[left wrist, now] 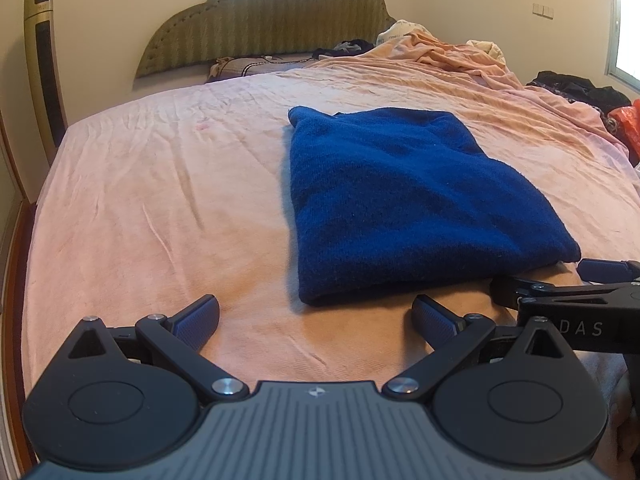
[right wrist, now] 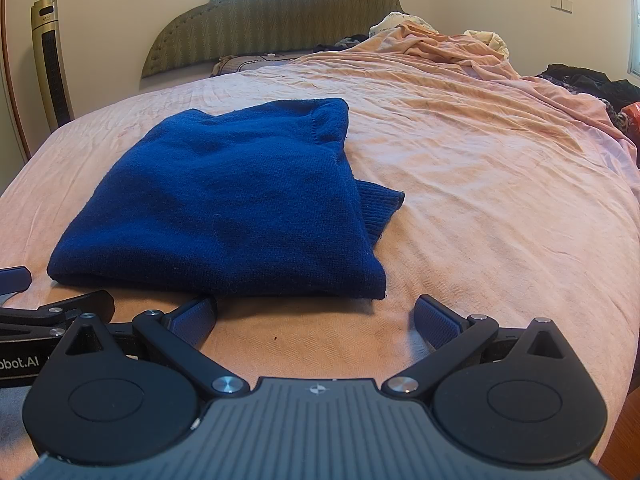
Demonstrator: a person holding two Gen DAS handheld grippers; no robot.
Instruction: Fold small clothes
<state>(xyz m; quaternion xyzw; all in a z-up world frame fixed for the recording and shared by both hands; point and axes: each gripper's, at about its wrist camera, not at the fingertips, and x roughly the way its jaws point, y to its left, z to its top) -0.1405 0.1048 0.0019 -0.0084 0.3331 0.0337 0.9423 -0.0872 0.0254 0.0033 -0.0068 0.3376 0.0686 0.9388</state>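
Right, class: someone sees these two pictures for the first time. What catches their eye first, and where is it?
The folded blue sweater stands out, lying mid-bed on the pink sheet, one ribbed cuff poking out. Near the foot, the left gripper and right gripper are open just short of it.

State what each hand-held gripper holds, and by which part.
Nothing. The left hand-held gripper and right hand-held gripper are open, just short of the folded blue sweater.
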